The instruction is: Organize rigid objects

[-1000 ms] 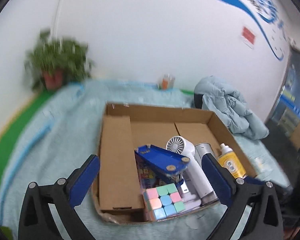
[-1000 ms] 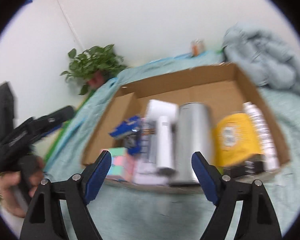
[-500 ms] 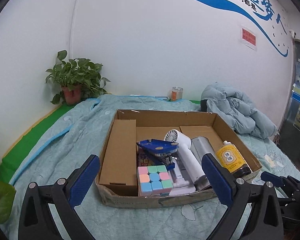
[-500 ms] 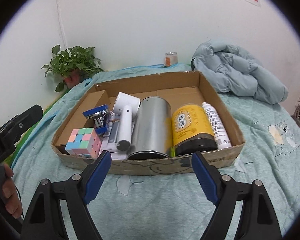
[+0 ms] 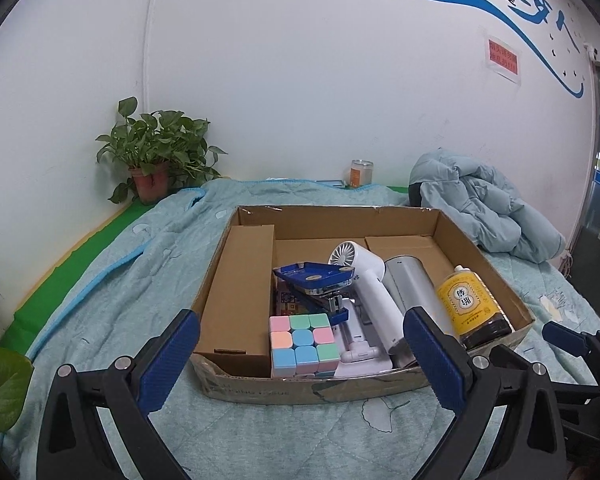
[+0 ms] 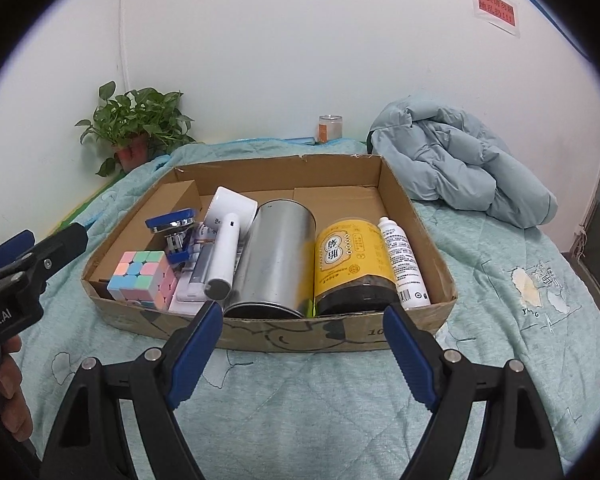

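Both claws are spread wide and hold nothing. The left gripper (image 5: 300, 356) hangs just in front of the near wall of the cardboard box (image 5: 480, 256), level with the pastel puzzle cube (image 5: 303, 344). The right gripper (image 6: 304, 344) hangs before the same wall further right, in line with the metal can (image 6: 276, 256) and the yellow-labelled jar (image 6: 352, 264).

Every rigid object in view lies inside the box, packed along its near side. From left to right: a long brown carton (image 5: 240, 284) against the left wall, the puzzle cube, a blue stapler (image 5: 314, 280) resting on a patterned flat pack, a white handheld fan (image 5: 370, 288) lying with its handle toward the near wall, the metal can on its side, the jar on its side, and a white bottle (image 6: 402, 264) against the right wall. The far half of the box floor is bare.

No loose object shows on the quilt (image 6: 300, 392) around the box. This fits a finished packing, or a full box about to be unpacked or rearranged; the views do not settle which.
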The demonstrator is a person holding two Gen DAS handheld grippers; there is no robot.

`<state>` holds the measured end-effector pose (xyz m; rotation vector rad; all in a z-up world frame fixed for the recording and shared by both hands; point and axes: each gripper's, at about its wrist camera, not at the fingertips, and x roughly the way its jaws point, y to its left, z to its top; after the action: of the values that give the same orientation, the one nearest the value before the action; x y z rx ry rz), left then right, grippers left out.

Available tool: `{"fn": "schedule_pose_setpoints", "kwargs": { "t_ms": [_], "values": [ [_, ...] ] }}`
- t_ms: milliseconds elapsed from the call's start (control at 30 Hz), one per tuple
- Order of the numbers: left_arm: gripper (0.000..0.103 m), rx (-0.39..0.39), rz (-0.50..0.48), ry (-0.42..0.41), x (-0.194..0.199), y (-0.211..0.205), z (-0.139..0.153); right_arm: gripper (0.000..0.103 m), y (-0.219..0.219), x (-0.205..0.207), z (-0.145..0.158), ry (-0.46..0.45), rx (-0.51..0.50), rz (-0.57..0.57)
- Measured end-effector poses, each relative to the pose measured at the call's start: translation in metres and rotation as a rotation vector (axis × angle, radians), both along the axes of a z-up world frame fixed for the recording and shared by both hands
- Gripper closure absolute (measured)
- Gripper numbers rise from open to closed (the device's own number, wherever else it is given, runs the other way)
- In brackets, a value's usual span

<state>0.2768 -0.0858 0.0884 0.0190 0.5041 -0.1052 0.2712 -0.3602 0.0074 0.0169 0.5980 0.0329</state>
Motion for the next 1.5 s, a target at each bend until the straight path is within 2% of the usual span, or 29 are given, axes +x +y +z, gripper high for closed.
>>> {"fn": "schedule_pose_setpoints", "kwargs": {
  "t_ms": [267,700,1500],
  "values": [
    [0.001,-0.008,0.015,0.009,0.011,0.0,-0.004,0.021,0.004,0.008,-0.004,0.006,-0.022,0.014],
    [0.001,-0.017,0.02,0.072,0.025,-0.002,-0.021,0.021,0.0,0.011,-0.009,0.006,-0.02,0.011],
    [0.001,-0.013,0.033,0.096,0.031,-0.001,-0.03,0.021,0.003,0.021,-0.015,0.033,-0.034,0.033]
  ]
}}
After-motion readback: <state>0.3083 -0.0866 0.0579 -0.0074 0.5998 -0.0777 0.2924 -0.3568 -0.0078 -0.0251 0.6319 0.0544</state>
